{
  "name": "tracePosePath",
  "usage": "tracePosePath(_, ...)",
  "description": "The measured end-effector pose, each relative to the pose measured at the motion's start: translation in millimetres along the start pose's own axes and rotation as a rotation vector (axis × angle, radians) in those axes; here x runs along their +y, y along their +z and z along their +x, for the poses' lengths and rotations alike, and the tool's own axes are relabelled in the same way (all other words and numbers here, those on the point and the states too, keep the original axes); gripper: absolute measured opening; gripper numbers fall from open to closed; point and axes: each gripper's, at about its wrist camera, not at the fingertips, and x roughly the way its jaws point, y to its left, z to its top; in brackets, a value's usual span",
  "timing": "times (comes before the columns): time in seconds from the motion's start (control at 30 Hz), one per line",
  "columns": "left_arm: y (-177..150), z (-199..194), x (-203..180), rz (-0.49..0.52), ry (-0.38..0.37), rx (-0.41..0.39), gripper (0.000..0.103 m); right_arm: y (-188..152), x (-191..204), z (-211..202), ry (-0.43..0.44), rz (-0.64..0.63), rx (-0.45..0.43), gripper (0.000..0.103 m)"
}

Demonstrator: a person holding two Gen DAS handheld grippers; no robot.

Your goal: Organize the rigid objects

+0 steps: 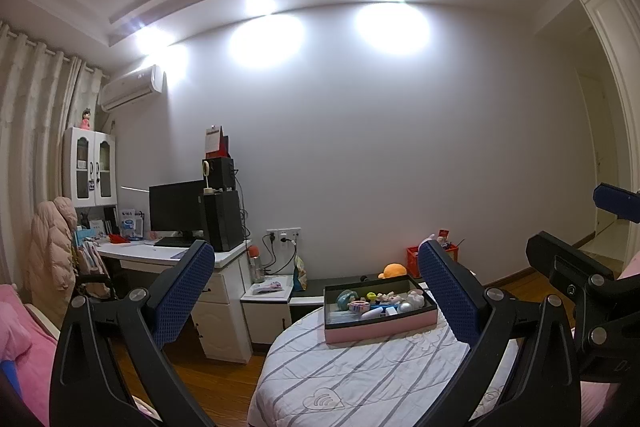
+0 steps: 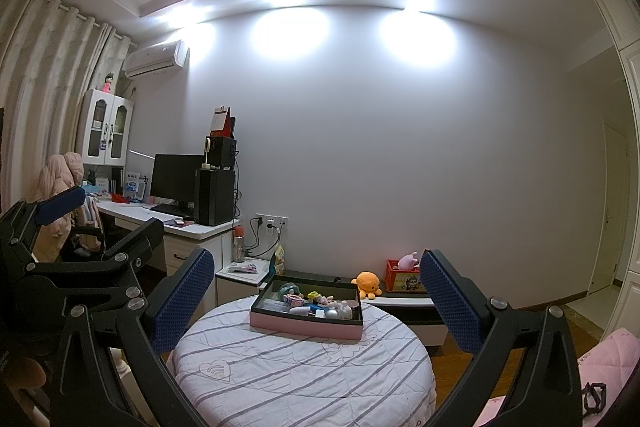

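Observation:
A pink box with a black inside (image 1: 380,329) (image 2: 306,323) sits at the far end of a striped bed (image 1: 360,379) (image 2: 304,375). It holds several small rigid items: a teal piece, a tape roll, a silver ball, white and pink trinkets. My left gripper (image 1: 316,291) is open and empty, held above the bed well short of the box. My right gripper (image 2: 316,301) is open and empty, also short of the box. Each gripper shows at the edge of the other's view.
A white desk (image 1: 168,255) with a monitor and black tower stands left. A white nightstand (image 1: 266,295) sits beside the bed. An orange plush (image 2: 368,283) and a red crate (image 2: 402,277) rest on a low bench behind the box. Wood floor lies between the bed and the desk.

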Motion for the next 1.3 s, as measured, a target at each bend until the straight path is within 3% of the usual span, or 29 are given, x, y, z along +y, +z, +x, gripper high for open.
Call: tracePosePath(1.3, -0.6, -2.4, 0.5, 0.007, 0.003, 0.007, 0.103, -0.8, -5.4, 0.6, 0.003, -0.002, 0.016, 0.103)
